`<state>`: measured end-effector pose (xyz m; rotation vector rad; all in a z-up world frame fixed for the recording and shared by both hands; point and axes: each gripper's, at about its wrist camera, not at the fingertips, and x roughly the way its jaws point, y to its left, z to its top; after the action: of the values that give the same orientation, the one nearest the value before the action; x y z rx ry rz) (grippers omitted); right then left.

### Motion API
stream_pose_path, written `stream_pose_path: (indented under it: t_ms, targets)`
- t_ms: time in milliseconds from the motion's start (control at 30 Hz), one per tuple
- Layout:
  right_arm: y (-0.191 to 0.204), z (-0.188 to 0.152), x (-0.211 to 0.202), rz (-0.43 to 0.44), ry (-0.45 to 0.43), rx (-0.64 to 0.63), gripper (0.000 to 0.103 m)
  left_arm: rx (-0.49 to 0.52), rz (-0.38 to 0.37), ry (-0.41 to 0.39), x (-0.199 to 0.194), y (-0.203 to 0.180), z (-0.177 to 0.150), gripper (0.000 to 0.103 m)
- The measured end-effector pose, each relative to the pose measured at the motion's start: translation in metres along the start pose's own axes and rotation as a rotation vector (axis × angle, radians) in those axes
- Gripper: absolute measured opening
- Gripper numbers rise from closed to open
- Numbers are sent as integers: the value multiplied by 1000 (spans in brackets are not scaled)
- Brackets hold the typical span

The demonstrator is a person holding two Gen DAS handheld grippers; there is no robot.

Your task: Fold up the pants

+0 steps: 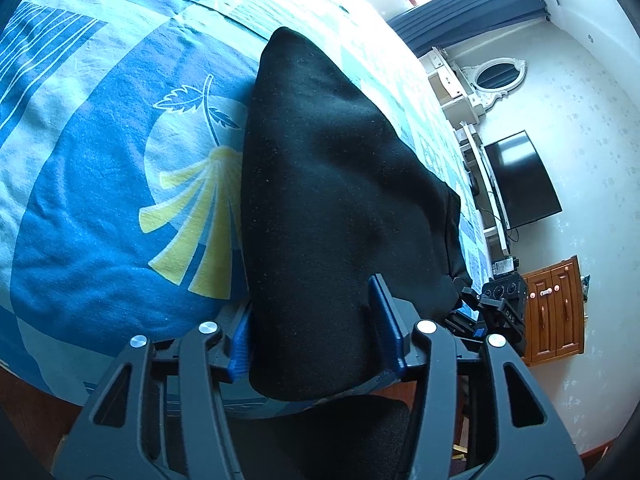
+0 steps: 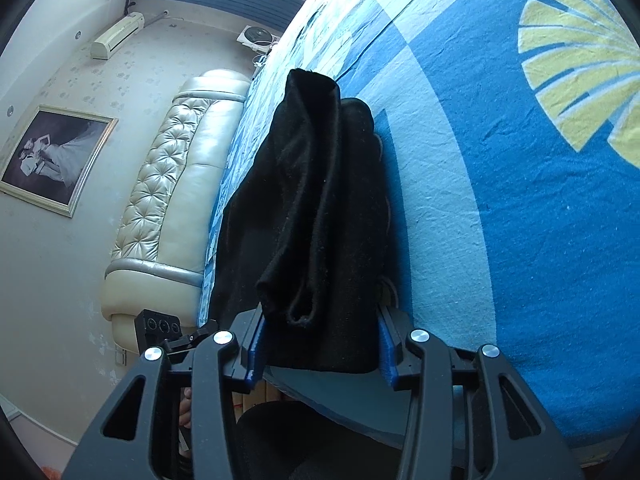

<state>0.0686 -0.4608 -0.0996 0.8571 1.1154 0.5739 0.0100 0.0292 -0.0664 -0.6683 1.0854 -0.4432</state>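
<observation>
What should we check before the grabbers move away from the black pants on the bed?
1. Pants resting on the bed: ok.
2. Left tool let go: cannot tell, fabric sits between its pads.
3. Right tool let go: cannot tell, fabric fills the gap.
4. Fold tidy: not ok, a loose rolled edge lies on top.
5. Pants fully on the bed: not ok, the near end pokes over the edge.

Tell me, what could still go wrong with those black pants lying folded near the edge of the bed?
The black pants lie close to the edge of the bed, so a nudge might slide them off. Both the left gripper and the right gripper have cloth between their blue pads; pulling back could snag it and undo the fold. The stacked layers look loose and may slump.
</observation>
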Motion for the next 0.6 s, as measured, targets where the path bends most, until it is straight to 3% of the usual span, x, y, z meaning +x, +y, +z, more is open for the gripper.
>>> stream_pose_path:
  t_ms: [67,167,233,433,600]
  targets:
    - [4,4,-12,-25,-46,-20,58,18,-19,-22,-11,2,-1,70]
    - [4,19,-25,-19,-112,-31,69,54,14,-59,-26,7,9,74]
    - [2,35,-22,-13,-116,-19,69,71,64,-73,-27,10,23,75]
    - [4,85,15,-19,-73,-25,70,38,38,-25,12,26,75,78]
    - [1,105,43,-28,-26,-3,70,28,17,0,44,32,108,80]
